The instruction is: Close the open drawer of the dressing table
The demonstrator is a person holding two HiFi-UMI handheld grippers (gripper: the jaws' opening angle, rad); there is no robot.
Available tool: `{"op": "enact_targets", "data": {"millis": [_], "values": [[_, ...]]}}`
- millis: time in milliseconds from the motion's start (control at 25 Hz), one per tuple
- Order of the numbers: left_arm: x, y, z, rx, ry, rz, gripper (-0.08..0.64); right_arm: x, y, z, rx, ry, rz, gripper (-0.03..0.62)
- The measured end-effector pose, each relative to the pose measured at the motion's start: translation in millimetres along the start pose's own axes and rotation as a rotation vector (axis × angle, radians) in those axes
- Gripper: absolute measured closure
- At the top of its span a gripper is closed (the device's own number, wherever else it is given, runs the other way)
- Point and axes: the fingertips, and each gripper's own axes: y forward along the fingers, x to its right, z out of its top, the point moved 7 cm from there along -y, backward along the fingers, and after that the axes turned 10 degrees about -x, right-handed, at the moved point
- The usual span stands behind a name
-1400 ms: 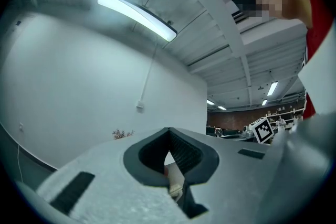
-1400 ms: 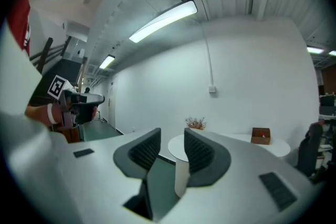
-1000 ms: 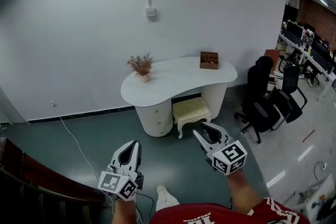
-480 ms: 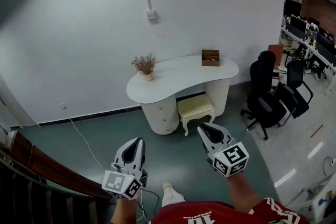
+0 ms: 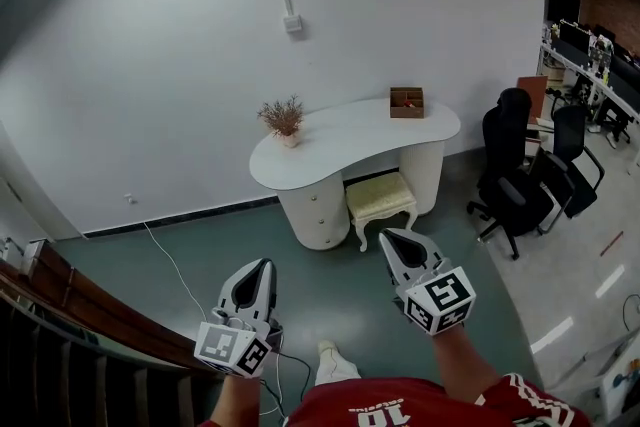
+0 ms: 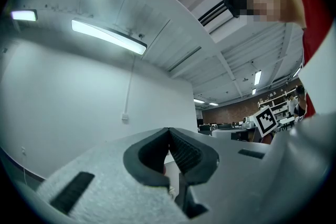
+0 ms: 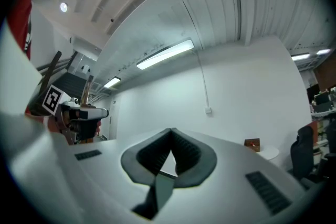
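The white kidney-shaped dressing table [image 5: 350,140] stands against the far wall, a few steps away. Its drawer pedestal [image 5: 312,208] is under the left end; from here I cannot tell which drawer stands open. A cream stool [image 5: 381,200] is tucked under the middle. My left gripper [image 5: 262,266] is held out low at the left, shut and empty, its tips meeting in the left gripper view [image 6: 168,130]. My right gripper [image 5: 389,236] points toward the stool; its jaws have just been closing and now meet [image 7: 171,130] with nothing between them.
On the table top are a dried plant in a pot [image 5: 284,120] and a small wooden box [image 5: 406,102]. Black office chairs [image 5: 515,180] stand to the right. A white cable [image 5: 172,260] trails over the grey floor. A wooden railing [image 5: 75,300] runs at the lower left.
The right gripper's jaws, apart a second ago, have come together. Both grippers and the head have shifted, so the table now sits slightly further right in view.
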Motion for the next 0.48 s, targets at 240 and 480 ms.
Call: {"op": "enact_targets", "data": {"millis": [240, 480], "values": [[8, -1, -6, -0.016, 0.004, -0.010, 0.557, 3, -8, -4, -0.008, 0.018, -0.036, 0.588], [7, -4, -10, -0.011, -0.003, -0.005, 0.557, 5, -13, -6, -0.011, 0.027, -0.064, 0.588]]}}
